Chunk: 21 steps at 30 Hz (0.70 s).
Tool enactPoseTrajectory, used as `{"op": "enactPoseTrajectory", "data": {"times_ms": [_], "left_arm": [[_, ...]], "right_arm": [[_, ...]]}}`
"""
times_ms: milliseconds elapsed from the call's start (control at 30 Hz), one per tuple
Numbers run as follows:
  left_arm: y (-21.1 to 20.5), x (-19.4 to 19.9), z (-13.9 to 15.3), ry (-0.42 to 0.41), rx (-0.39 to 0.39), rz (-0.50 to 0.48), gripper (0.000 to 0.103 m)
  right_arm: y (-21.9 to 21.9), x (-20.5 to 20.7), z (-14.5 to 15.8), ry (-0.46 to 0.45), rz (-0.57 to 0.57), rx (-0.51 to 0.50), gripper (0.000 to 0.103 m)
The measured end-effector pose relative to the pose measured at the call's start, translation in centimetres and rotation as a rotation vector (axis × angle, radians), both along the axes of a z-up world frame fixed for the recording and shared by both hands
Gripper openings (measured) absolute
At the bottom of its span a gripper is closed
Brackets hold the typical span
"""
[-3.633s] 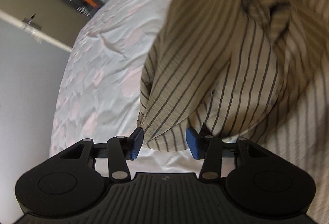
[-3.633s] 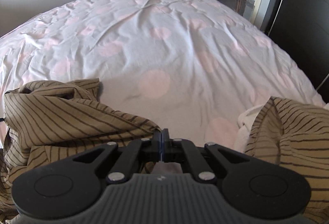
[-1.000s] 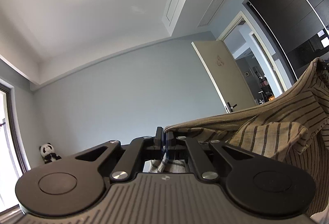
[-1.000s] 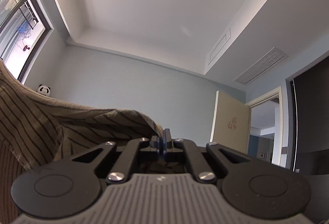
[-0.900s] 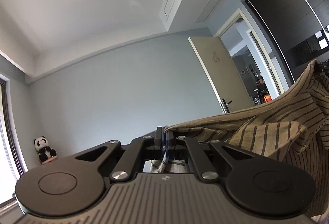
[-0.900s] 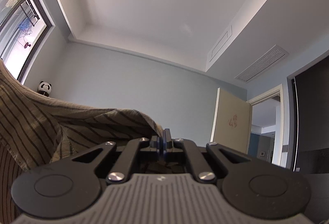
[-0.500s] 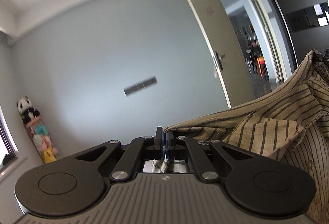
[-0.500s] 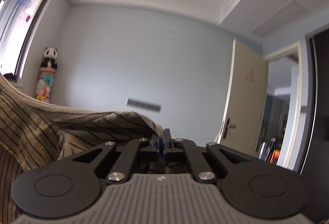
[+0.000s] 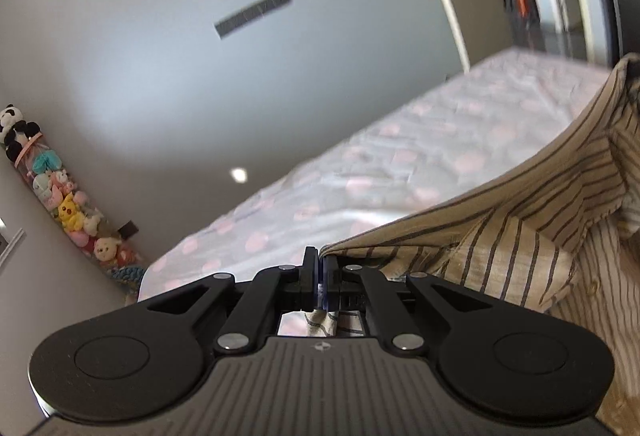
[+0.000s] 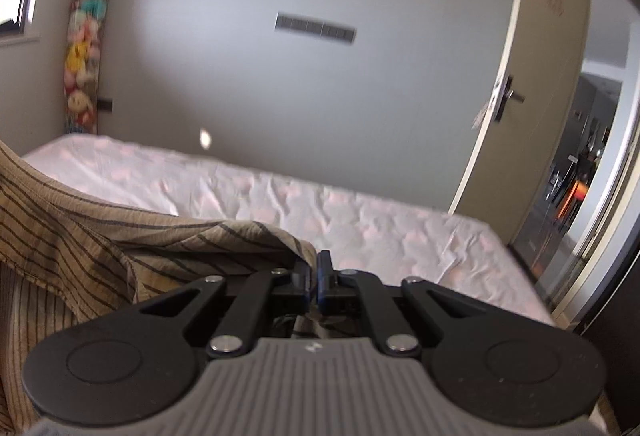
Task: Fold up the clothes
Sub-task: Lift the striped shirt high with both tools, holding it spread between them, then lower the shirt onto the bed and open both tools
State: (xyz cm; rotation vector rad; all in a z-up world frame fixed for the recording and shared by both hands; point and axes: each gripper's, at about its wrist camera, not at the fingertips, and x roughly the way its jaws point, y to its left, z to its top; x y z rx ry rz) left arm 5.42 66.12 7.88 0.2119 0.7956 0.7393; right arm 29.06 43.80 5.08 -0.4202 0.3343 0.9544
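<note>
Shirt [image 9: 520, 236] hangs stretched between both pinched-shut tools: left hand-held gripper [image 9: 320, 268] has its edge running toward 2 o'clock, right hand-held gripper [image 10: 314, 272] toward 10 o'clock, above the bed [image 10: 360, 212].

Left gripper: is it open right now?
No, the left gripper has its jaws pressed together on an edge of the striped shirt, which drapes off to its right above the bed.

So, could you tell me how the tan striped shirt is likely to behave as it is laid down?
The tan striped shirt probably drapes floppily: it sags between the left gripper and right gripper. It looks light and thin, so it may crumple.
</note>
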Motion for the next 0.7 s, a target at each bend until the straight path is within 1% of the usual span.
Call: {"op": "enactPoseTrajectory", "data": {"times_ms": [133, 200, 267, 300, 333, 367, 400, 500, 533, 567, 633, 700], "left_arm": [[3.4, 2.8, -6.0, 0.077, -0.054, 0.04, 0.0], [5.0, 4.1, -8.9, 0.113, -0.076, 0.06, 0.0], [6.6, 5.4, -11.8, 0.149, -0.098, 0.08, 0.001], [7.3, 6.0, -13.0, 0.162, -0.108, 0.091, 0.001], [7.9, 6.5, -13.7, 0.165, -0.115, 0.099, 0.002], [8.4, 7.0, -14.4, 0.171, -0.119, 0.101, 0.005], [8.9, 7.6, -15.1, 0.177, -0.122, 0.102, 0.006], [10.1, 9.0, -17.2, 0.199, -0.141, 0.109, 0.01], [10.3, 9.1, -17.6, 0.201, -0.148, 0.114, 0.011], [10.5, 9.2, -18.1, 0.201, -0.156, 0.121, 0.012], [10.9, 9.2, -18.7, 0.193, -0.174, 0.138, 0.017], [11.1, 8.5, -18.6, 0.173, -0.19, 0.144, 0.023]], "right_arm": [[6.9, 4.6, -6.5, 0.092, -0.011, -0.09, 0.004], [9.6, 6.0, -9.7, 0.099, -0.025, -0.132, 0.004], [11.4, 7.3, -12.3, 0.117, -0.028, -0.162, 0.004], [12.3, 8.0, -13.4, 0.125, -0.031, -0.175, 0.004], [13.1, 8.5, -14.2, 0.132, -0.033, -0.187, 0.005], [13.8, 9.0, -15.0, 0.139, -0.036, -0.199, 0.005], [14.6, 9.4, -15.8, 0.144, -0.038, -0.211, 0.006], [16.3, 10.4, -17.6, 0.155, -0.029, -0.252, 0.007], [16.4, 10.6, -18.1, 0.165, -0.023, -0.261, 0.009], [16.5, 10.8, -18.4, 0.171, -0.021, -0.268, 0.013], [16.3, 11.0, -18.4, 0.162, -0.03, -0.271, 0.044], [15.7, 10.9, -17.9, 0.146, -0.031, -0.269, 0.052]]}}
